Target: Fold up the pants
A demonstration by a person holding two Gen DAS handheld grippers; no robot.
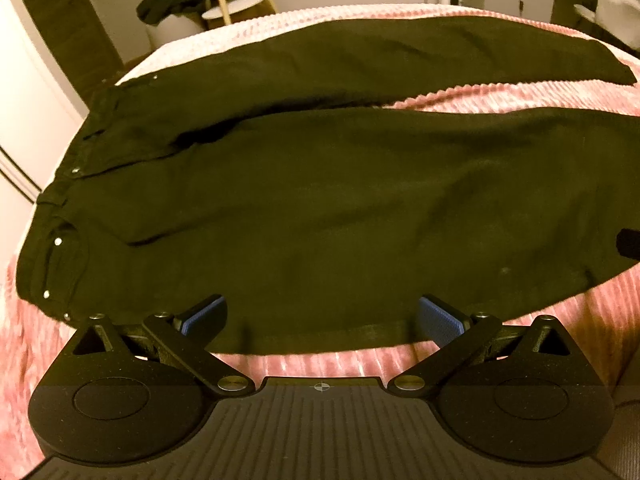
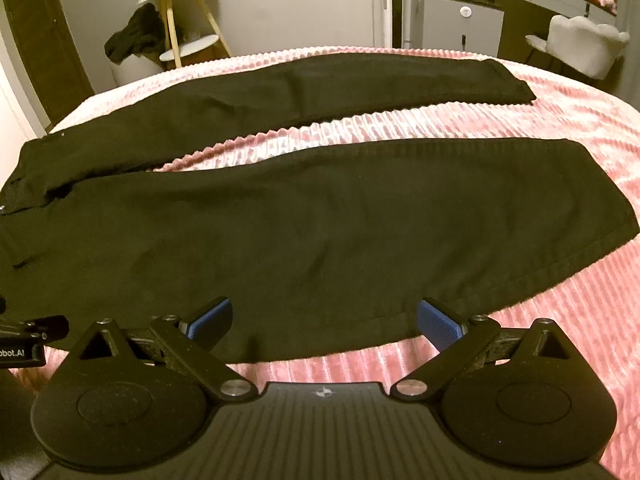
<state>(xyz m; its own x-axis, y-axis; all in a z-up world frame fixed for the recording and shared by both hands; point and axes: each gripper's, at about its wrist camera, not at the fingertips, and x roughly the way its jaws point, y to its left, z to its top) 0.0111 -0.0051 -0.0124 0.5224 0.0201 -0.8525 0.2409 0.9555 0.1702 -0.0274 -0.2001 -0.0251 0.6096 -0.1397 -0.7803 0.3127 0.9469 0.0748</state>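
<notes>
Black pants [image 1: 320, 208] lie spread flat on a pink ribbed bedspread [image 1: 312, 360], waistband to the left, both legs running right with a gap of bedspread between them. They show the same way in the right wrist view [image 2: 304, 232]. My left gripper [image 1: 322, 318] is open over the near edge of the near leg, toward the waistband end. My right gripper [image 2: 324, 316] is open over the near edge of the same leg, further toward the cuff [image 2: 600, 200]. The left gripper's body [image 2: 24, 340] shows at the left edge of the right wrist view.
The bedspread [image 2: 520, 340] extends right and in front of the pants. Beyond the bed stand a yellow-legged side table [image 2: 188, 20] with dark clothing [image 2: 132, 40] draped by it, a grey cabinet [image 2: 460, 20] and a white chair [image 2: 580, 44].
</notes>
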